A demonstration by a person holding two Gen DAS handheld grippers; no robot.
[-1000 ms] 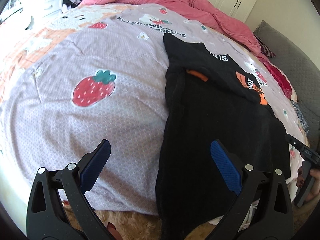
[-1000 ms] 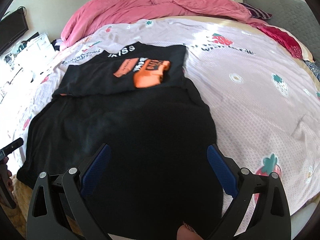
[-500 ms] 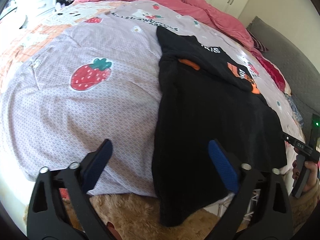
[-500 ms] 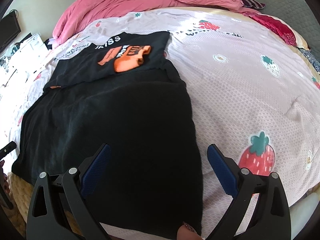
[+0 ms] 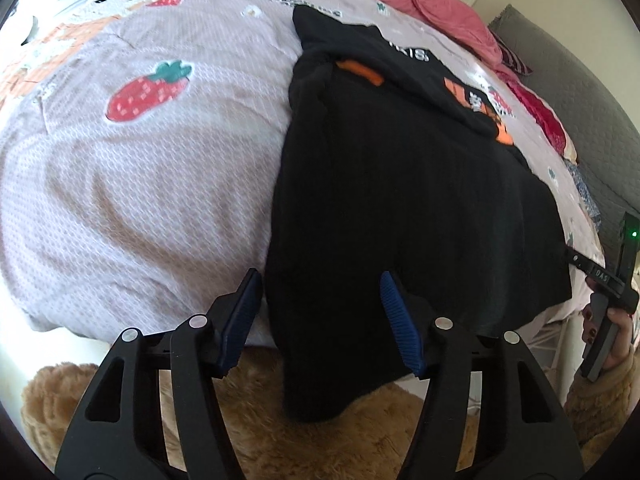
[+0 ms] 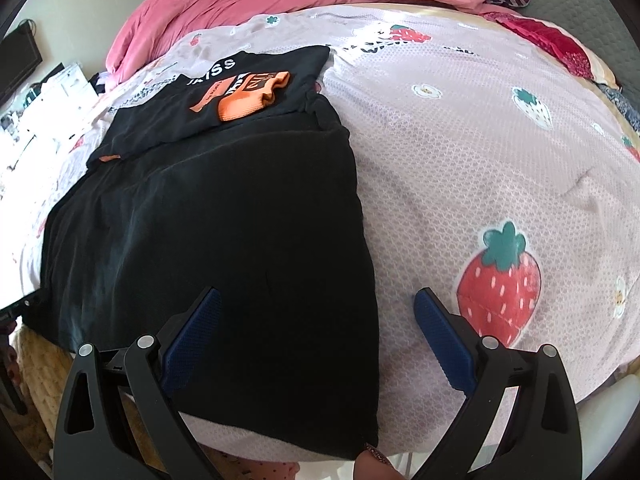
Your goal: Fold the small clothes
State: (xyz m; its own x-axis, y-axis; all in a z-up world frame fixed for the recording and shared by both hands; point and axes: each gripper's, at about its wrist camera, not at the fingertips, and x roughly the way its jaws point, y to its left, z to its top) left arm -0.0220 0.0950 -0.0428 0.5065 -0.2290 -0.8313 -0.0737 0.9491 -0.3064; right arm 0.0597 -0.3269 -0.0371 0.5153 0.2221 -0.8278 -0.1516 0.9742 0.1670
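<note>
At the bed's [image 6: 460, 184] near edge, left gripper [image 5: 320, 312] fingers close around the black garment's [image 5: 400, 200] hem corner; right gripper [image 6: 316, 332] fingers stand apart, straddling the opposite corner for a two-point lift.

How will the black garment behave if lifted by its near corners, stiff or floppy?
Probably floppy: the black garment already droops limply over the bed edge. Likely light, since it lies thin and follows the quilt's curve. It may sag between grips. The left gripper is closing astride its corner, its fingers not yet pressing cloth; the right gripper is open.
</note>
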